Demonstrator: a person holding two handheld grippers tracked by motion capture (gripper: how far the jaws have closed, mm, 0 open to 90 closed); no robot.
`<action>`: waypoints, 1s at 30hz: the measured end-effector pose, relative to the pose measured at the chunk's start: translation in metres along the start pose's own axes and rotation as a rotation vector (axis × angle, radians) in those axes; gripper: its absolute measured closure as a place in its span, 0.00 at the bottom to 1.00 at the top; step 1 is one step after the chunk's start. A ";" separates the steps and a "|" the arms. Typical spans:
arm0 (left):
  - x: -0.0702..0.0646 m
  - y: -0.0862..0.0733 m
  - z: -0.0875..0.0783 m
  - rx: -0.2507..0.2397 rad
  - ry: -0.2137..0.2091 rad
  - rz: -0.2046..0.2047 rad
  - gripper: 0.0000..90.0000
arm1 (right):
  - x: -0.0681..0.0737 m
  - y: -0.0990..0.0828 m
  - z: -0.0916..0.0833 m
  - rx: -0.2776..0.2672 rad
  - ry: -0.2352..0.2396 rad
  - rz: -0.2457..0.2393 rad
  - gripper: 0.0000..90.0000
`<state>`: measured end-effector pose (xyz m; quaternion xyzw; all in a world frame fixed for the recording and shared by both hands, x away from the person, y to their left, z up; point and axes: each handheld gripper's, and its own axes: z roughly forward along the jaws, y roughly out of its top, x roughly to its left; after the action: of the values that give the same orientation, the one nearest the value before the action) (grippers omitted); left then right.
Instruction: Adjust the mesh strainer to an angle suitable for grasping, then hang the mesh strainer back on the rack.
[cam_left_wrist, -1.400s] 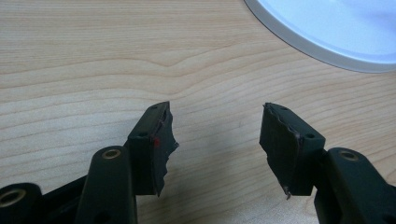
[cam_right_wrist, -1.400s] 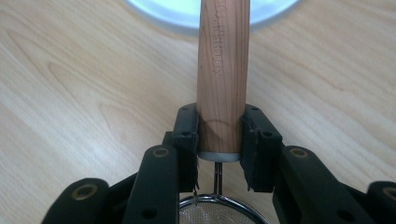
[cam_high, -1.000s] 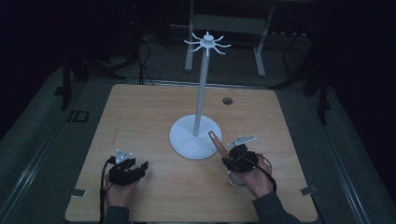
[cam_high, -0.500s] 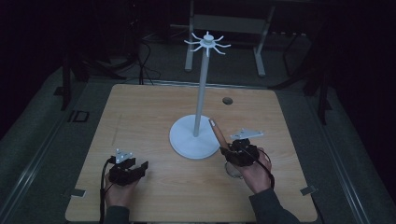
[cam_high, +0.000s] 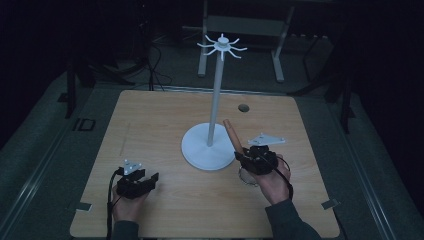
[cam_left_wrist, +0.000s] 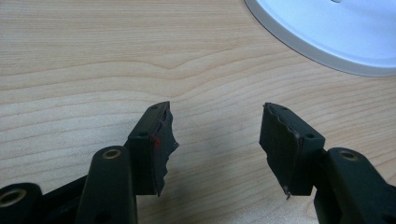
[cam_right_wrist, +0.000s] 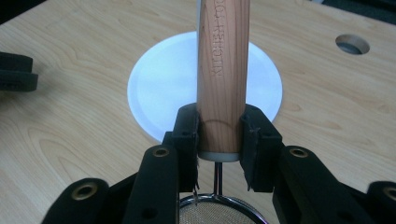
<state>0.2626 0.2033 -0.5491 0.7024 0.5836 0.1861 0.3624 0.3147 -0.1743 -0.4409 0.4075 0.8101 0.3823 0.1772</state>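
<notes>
A small strainer with a wooden handle (cam_high: 231, 131) (cam_right_wrist: 223, 70) is held by my right gripper (cam_high: 243, 154) (cam_right_wrist: 219, 135), whose jaws are shut on the handle's lower end. The handle points up and away toward the white stand. The strainer's wire mesh bowl (cam_right_wrist: 217, 212) (cam_high: 247, 176) hangs under the hand. A white stand (cam_high: 215, 100) with a round base (cam_high: 207, 150) (cam_right_wrist: 159, 79) and a ring of hooks (cam_high: 221, 46) on top rises mid-table. My left gripper (cam_high: 147, 180) (cam_left_wrist: 217, 140) rests open on the wood, nothing between its pads.
The wooden table (cam_high: 150, 120) has a round hole (cam_high: 243, 107) (cam_right_wrist: 352, 44) behind the stand. The stand's base (cam_left_wrist: 336, 32) lies just ahead and right of the left gripper. The left gripper (cam_right_wrist: 16, 72) appears at the left edge of the right gripper view. Dark floor and frames surround the table.
My right gripper has lifted a little with the strainer, and the wooden handle now stands higher beside the stand's base. The left hand has stayed where it was.
</notes>
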 end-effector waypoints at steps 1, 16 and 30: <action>0.000 0.000 0.000 0.000 0.000 0.000 0.49 | 0.000 0.001 -0.001 -0.006 0.000 0.002 0.78; 0.000 0.000 0.000 -0.005 0.000 -0.003 0.49 | 0.000 0.010 -0.007 -0.072 -0.008 0.013 0.77; 0.000 0.000 -0.001 -0.010 0.002 -0.002 0.49 | 0.000 0.020 -0.014 -0.157 0.002 0.013 0.77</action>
<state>0.2624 0.2036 -0.5483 0.7000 0.5836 0.1893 0.3655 0.3167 -0.1731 -0.4170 0.3975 0.7750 0.4462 0.2053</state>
